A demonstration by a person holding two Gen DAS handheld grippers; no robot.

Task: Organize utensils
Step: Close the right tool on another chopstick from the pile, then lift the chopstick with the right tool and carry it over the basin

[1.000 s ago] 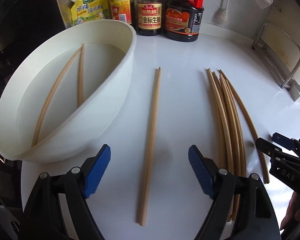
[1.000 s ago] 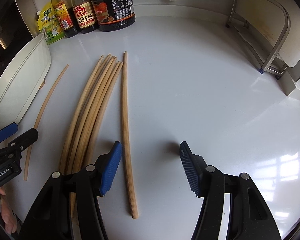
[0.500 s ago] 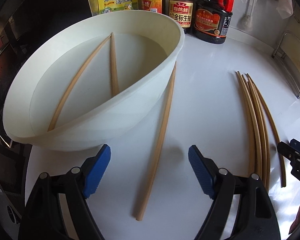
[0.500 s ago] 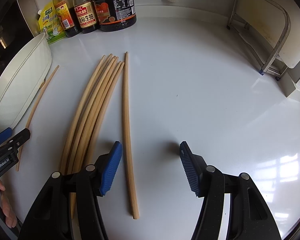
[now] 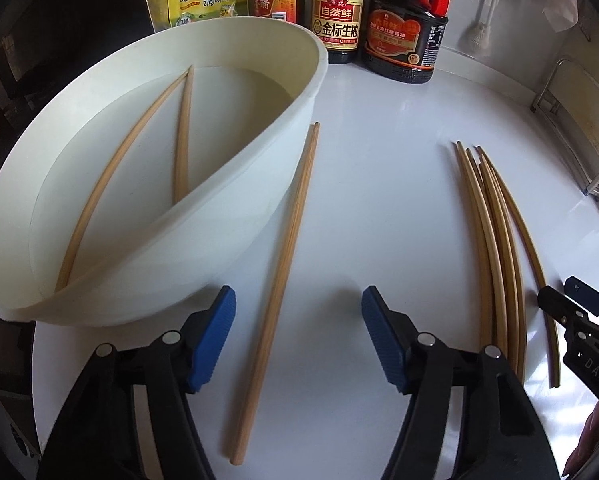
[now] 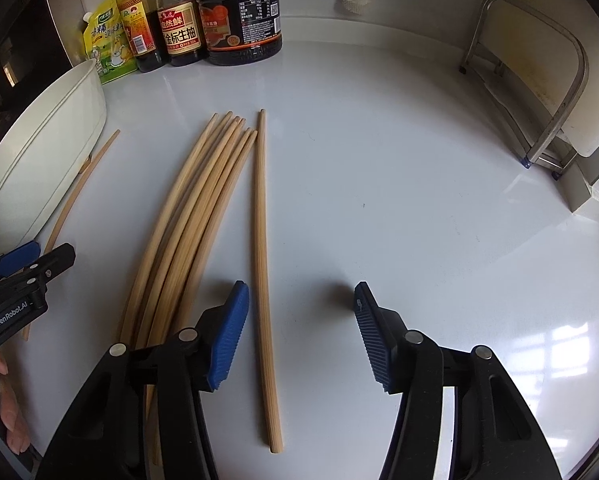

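Left tongs (image 5: 297, 340), open and empty, have swung back from the bowl (image 5: 259, 208) to straddle the lone chopstick (image 5: 283, 264) beside it, ready to grip; right tongs (image 6: 301, 336) also open.

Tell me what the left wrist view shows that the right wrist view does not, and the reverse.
Only the left wrist view looks into the white bowl, where two chopsticks lie; the left tongs stand open over a lone chopstick.

Only the right wrist view shows the open right tongs over a separate single chopstick.

Both show the chopstick bundle, the sauce bottles, the bowl and the white counter.
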